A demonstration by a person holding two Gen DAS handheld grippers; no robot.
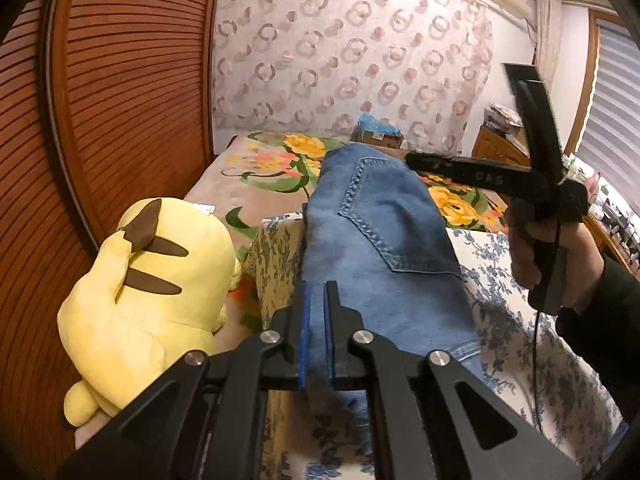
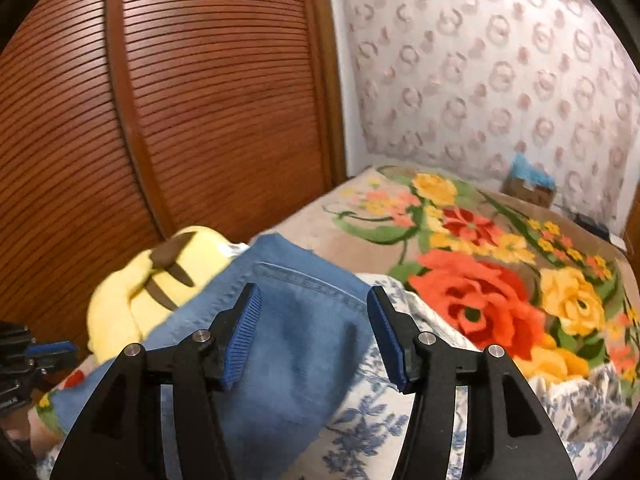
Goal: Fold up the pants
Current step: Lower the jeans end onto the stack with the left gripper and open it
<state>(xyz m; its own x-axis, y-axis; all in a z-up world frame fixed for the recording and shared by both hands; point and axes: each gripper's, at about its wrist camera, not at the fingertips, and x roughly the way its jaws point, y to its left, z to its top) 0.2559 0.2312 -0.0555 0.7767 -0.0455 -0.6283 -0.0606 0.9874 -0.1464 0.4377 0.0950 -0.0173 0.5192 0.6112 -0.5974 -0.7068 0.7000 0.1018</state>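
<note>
The pants are blue jeans (image 1: pixel 380 236), lying on a blue-and-white floral cloth (image 1: pixel 516 280) on the bed, back pocket up. My left gripper (image 1: pixel 318 292) is shut on the near edge of the jeans, with denim pinched between its blue pads. My right gripper (image 2: pixel 314 300) is open and empty, held above the jeans (image 2: pixel 288 340) with the fabric showing between its fingers (image 2: pixel 244 320). In the left wrist view the right gripper's black body (image 1: pixel 532 168) is held in a hand at the right, above the jeans' far end; its fingertips are not visible there.
A yellow plush toy (image 1: pixel 148 292) lies left of the jeans, against the brown louvred wardrobe door (image 1: pixel 120 100). A flowered blanket (image 2: pixel 480 280) covers the far bed. A cardboard box (image 2: pixel 528 188) sits by the patterned curtain. A desk (image 1: pixel 500 144) stands at the far right.
</note>
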